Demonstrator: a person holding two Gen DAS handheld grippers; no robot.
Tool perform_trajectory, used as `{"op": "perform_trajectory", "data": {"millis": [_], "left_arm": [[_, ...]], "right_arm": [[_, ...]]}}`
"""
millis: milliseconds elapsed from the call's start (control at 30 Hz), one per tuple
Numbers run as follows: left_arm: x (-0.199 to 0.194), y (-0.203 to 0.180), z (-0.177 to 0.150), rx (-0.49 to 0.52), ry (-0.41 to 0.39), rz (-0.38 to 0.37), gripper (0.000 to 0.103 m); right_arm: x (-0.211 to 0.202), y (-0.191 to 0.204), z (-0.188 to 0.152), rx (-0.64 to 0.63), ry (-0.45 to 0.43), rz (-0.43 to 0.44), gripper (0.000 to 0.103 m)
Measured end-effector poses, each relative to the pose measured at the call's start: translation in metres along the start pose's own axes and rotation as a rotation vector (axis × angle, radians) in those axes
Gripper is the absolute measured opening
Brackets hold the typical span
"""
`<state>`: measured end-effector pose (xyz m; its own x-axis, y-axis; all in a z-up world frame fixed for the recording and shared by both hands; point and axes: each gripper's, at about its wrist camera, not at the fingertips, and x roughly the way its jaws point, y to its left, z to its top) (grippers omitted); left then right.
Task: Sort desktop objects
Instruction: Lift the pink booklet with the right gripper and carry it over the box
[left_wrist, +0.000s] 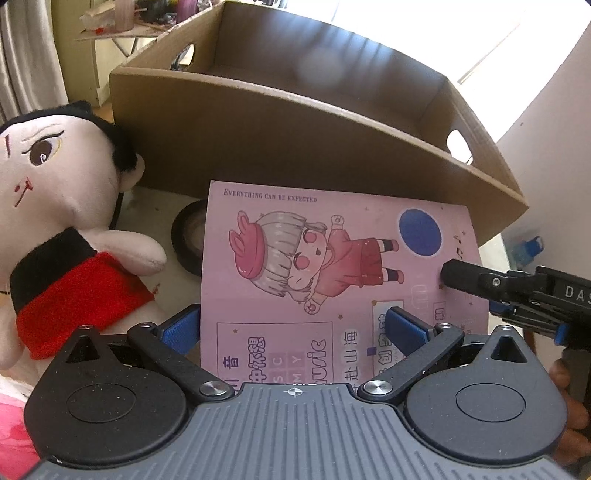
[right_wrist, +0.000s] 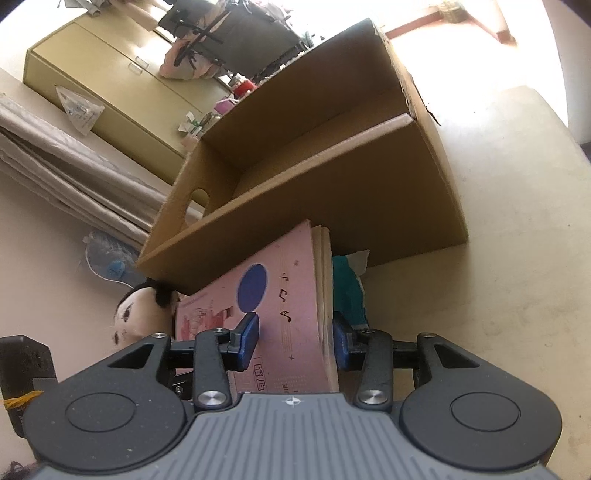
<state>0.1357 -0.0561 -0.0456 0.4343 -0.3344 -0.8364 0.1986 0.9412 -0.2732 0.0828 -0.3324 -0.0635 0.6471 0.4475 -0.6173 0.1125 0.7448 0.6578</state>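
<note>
A pink notebook (left_wrist: 314, 258) with a cartoon girl on its cover is held up in front of an open cardboard box (left_wrist: 295, 122). My right gripper (right_wrist: 291, 339) is turned on its side and shut on the notebook's (right_wrist: 288, 314) edge; its fingers (left_wrist: 465, 277) reach in from the right in the left wrist view. My left gripper (left_wrist: 295, 328) is open, with one pad to the left of the notebook and one over its cover. A plush doll (left_wrist: 62, 206) in a red and black top sits at the left, beside the box.
A roll of black tape (left_wrist: 188, 240) lies on the table partly behind the notebook. A teal and white cloth (right_wrist: 349, 284) lies under the notebook by the box (right_wrist: 314, 166). The beige tabletop (right_wrist: 498, 258) extends to the right. Cabinets and clutter stand behind.
</note>
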Motion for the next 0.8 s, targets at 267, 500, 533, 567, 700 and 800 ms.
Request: {"op": "perform_trajectory", "data": {"millis": [267, 500, 533, 567, 700, 800], "left_arm": [[-0.025, -0.010, -0.002, 0.015, -0.040, 0.004, 0.103], [-0.050, -0.016, 0.011, 0.029, -0.096, 0.026, 0.103], [-0.056, -0.017, 0.013, 0.034, -0.107, 0.033, 0.103], [-0.060, -0.022, 0.012, 0.038, -0.115, 0.039, 0.103], [-0.079, -0.019, 0.012, 0.045, -0.164, 0.047, 0.103], [-0.084, -0.022, 0.022, 0.056, -0.196, 0.051, 0.103]], "right_arm": [[-0.020, 0.010, -0.003, -0.019, -0.010, 0.020, 0.045], [-0.038, 0.028, 0.002, -0.029, -0.008, 0.060, 0.044], [-0.040, 0.031, 0.003, -0.030, -0.011, 0.067, 0.044], [-0.042, 0.034, 0.005, -0.032, -0.015, 0.075, 0.044], [-0.050, 0.047, 0.017, -0.048, -0.040, 0.105, 0.044], [-0.053, 0.059, 0.027, -0.070, -0.061, 0.112, 0.044]]}}
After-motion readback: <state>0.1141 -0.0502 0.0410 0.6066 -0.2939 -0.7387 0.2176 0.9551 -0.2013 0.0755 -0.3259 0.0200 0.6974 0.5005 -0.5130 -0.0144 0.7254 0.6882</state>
